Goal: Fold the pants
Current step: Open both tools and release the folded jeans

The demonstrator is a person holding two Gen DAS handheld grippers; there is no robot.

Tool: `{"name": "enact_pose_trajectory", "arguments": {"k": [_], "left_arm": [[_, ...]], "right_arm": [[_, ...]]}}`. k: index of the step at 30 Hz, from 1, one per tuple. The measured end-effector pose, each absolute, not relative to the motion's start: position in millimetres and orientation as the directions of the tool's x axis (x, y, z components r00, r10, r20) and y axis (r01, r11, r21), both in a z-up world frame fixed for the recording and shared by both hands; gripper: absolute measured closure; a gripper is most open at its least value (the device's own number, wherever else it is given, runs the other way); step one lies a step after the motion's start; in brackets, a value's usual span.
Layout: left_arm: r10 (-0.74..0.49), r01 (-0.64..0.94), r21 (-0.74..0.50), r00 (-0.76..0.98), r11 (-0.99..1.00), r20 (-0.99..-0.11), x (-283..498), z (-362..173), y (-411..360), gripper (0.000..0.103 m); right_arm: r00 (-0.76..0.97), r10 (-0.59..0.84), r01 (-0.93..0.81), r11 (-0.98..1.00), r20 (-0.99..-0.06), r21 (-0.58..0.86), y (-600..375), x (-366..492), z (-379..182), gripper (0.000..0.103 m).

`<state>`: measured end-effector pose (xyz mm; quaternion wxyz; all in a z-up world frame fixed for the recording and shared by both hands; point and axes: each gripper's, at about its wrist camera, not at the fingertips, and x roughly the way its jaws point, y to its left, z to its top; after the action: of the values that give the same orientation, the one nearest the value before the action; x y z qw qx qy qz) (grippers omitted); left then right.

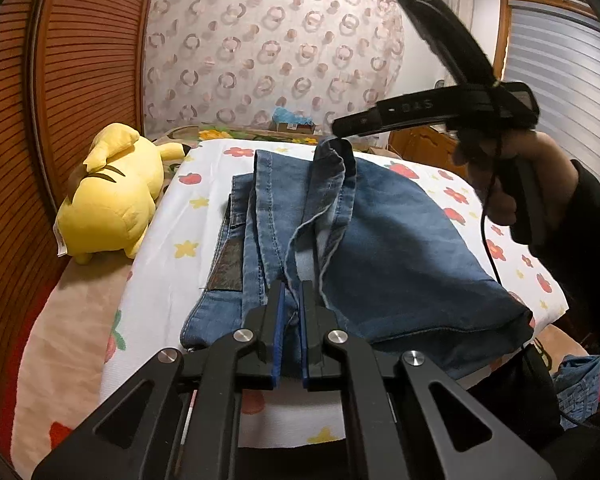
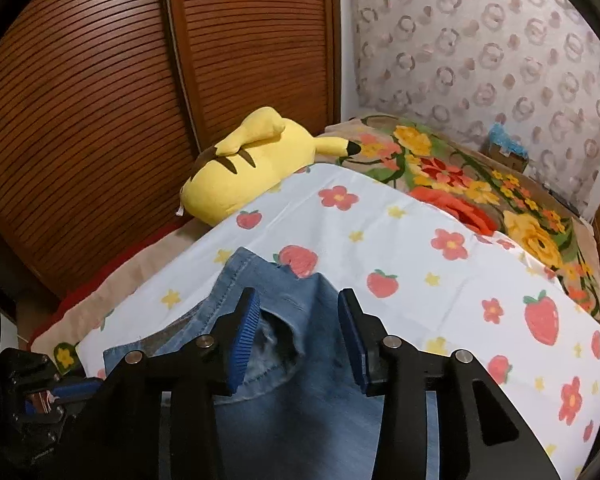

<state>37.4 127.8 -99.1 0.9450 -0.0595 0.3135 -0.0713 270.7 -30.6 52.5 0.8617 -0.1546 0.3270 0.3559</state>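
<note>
Pants of blue denim (image 1: 380,240) lie on the white sheet printed with strawberries and flowers (image 1: 172,216), right of the yellow plush toy (image 1: 112,192). The left gripper (image 1: 293,300) has its blue-padded fingers (image 1: 278,316) nearly together on a seam edge of the denim at the near side. The right gripper (image 2: 298,334) hovers with its fingers (image 2: 244,336) spread wide over a hem, holding nothing. By my judgement the legs are already doubled over the waist part; one more fold and a smoothing seem left. Farther from the toy lies a flowered blanket (image 2: 480,184).
</note>
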Motion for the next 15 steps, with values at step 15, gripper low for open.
{"name": "enact_pose_trajectory", "arguments": {"k": [15], "left_arm": [[-0.201,0.133,-0.16,0.807,0.978,-0.555,50.2,-87.0,112.7,0.072]], "right_arm": [[0.627,0.438,-0.639,0.762,-0.644,-0.105,-151.3,210.1,73.5,0.06]]}}
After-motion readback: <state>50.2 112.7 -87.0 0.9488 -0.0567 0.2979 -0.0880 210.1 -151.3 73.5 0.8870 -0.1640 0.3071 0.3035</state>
